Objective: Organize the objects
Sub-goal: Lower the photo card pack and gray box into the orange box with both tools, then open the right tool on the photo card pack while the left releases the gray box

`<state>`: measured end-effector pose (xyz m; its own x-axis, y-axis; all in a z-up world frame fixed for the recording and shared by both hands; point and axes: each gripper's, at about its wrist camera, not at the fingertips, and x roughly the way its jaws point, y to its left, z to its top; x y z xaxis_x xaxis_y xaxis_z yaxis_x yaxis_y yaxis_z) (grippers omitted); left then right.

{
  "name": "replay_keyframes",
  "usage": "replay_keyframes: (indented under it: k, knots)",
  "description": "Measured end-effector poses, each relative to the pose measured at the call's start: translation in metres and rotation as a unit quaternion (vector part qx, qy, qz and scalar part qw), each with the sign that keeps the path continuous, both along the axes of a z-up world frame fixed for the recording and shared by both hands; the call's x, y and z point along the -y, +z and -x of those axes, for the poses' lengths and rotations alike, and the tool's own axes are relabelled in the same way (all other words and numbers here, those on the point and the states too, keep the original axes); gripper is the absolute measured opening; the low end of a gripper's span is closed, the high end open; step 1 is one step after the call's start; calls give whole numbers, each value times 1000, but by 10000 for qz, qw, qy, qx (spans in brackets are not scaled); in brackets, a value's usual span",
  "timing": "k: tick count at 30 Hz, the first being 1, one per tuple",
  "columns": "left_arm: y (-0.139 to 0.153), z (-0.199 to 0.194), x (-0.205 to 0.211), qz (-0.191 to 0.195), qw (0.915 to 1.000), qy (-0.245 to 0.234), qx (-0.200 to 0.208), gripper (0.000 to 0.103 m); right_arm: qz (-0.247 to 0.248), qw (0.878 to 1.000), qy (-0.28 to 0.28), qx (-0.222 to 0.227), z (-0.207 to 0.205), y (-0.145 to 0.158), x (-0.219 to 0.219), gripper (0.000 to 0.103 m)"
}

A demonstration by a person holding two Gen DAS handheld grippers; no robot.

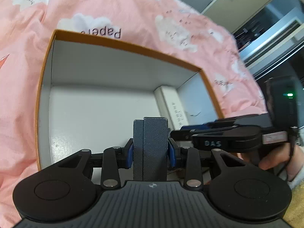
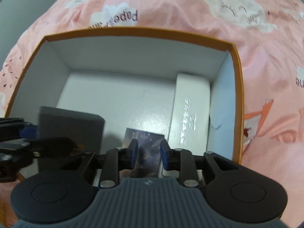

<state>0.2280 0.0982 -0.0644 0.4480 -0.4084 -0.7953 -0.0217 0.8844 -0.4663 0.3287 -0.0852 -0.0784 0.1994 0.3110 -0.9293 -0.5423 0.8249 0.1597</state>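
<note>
Both wrist views down into box [image 1: 121, 45]

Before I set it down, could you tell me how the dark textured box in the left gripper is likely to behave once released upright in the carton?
The dark textured box looks rigid, with crisp edges between the left gripper pads. Standing tall and narrow, it may tip when released. Its woven-looking surface probably grips well, so slipping seems unlikely.
</note>
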Motion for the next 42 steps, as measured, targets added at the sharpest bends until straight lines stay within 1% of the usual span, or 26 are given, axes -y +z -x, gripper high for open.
replay_keyframes:
  k: [2,3,6,7,11,14,15,16,18,20,21,23,25,28,31,35,37,42]
  knots:
    - [-3,-5,4,-129,9998,-26,-176,40,12,9999,88,52,-3,-2,-4,26]
    - [-6,-8,5,-114,9995,-53,-284,40,43,9999,107,75,-5,-3,-5,26]
    - [-15,-14,5,148,9982,-86,-573,40,90,9998,149,135,-10,-6,-10,27]
    - [-18,-15,6,180,9976,-95,-657,40,64,9998,150,116,-11,-7,-9,27]
    - [-30,-19,9,-58,9949,-54,-1001,40,-13,9996,264,87,-11,-9,-9,27]
    - [-38,-20,8,3,9935,-41,-1137,40,-53,9993,370,88,-13,-13,-13,27]
    - [-38,-19,9,-38,9936,-56,-1125,42,-55,9991,407,84,-14,-14,-14,27]
    - [-36,-18,10,-121,9941,-91,-1073,48,-52,9990,437,89,-14,-15,-16,27]
    - [-29,-15,12,-446,9945,-141,-933,55,-29,9987,490,118,-15,-16,-18,27]
    - [-22,-11,9,-672,9944,-118,-809,58,-16,9986,520,119,-16,-17,-21,28]
    - [-21,-9,7,-722,9942,-94,-793,59,-25,9986,526,100,-17,-17,-22,29]
    - [-19,-8,3,-638,9949,-111,-777,59,-21,9986,521,85,-18,-18,-23,34]
    - [-19,-8,2,-573,9949,-147,-813,56,28,9988,494,50,-20,-21,-26,34]
    - [-17,-7,0,-610,9948,-143,-807,55,106,9993,357,-79,-25,-26,-29,35]
    - [-15,-7,4,-779,9939,-203,-754,55,19,9994,219,-258,-29,-30,-27,35]
    - [-12,-9,14,-1157,9909,-318,-616,56,38,9995,170,-266,-31,-31,-26,40]
    - [-11,-10,13,-1151,9909,-346,-603,57,24,9996,167,-234,-30,-32,-27,40]
    - [-17,-10,13,-1120,9903,-362,-739,56,64,9992,268,-278,-31,-34,-28,39]
